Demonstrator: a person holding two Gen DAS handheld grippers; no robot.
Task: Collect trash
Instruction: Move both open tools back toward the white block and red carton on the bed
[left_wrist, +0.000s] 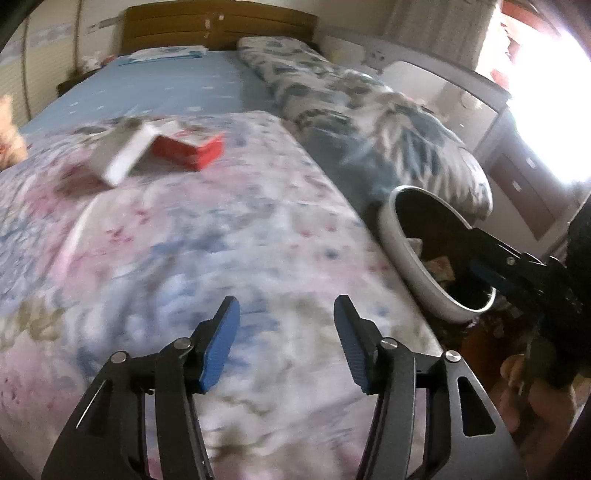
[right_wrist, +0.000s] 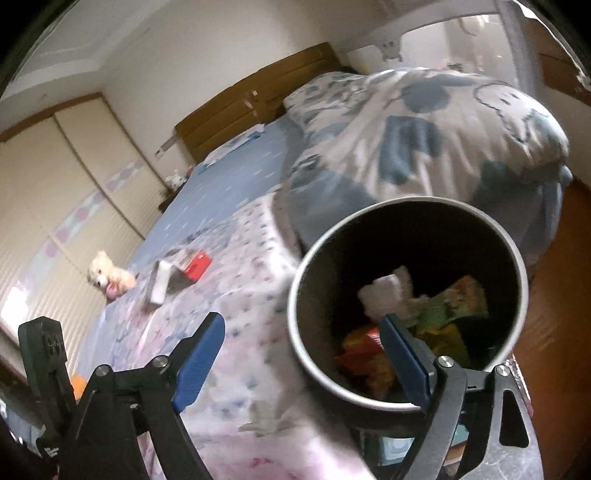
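A lived-in bedroom at home: a bed (left_wrist: 166, 92) with a wooden headboard (left_wrist: 218, 27) at the far end, a flowered quilt (left_wrist: 221, 240) near, a rolled blue-patterned duvet (right_wrist: 424, 140) to the right, sliding wardrobe doors (right_wrist: 55, 192) along the left wall, and a plush toy (right_wrist: 109, 278).

A round grey metal bin (right_wrist: 406, 295) stands beside the bed, holding crumpled wrappers (right_wrist: 454, 306). A red carton (left_wrist: 192, 149) and white box (left_wrist: 122, 155), seemingly tilted, lie touching on the floral quilt.

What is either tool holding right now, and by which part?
Nothing. The left tool is open over the quilt; the right tool is open at the trash bin, empty.
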